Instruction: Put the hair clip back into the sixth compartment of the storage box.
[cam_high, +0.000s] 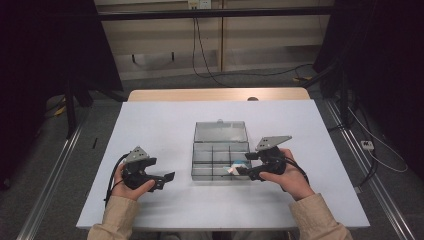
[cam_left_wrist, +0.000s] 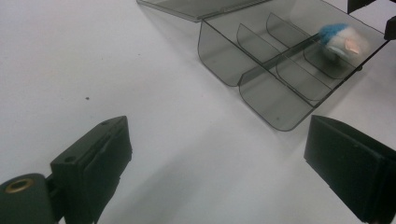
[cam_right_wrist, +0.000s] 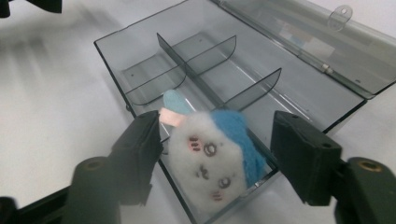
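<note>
Resting in the near right compartment of the smoky clear organizer box (cam_right_wrist: 280, 88), the plush toy (cam_right_wrist: 212, 158) (white face, blue back, pink ear) lies between the spread jaws of the right hand-held gripper (cam_right_wrist: 215, 154); the right jaw stands clear of it, the left just at its ear; the left hand-held gripper (cam_left_wrist: 217, 158) hangs open over the white surface (cam_high: 160, 125), well left of the box, holding nothing; the box lid lies folded back.
</note>
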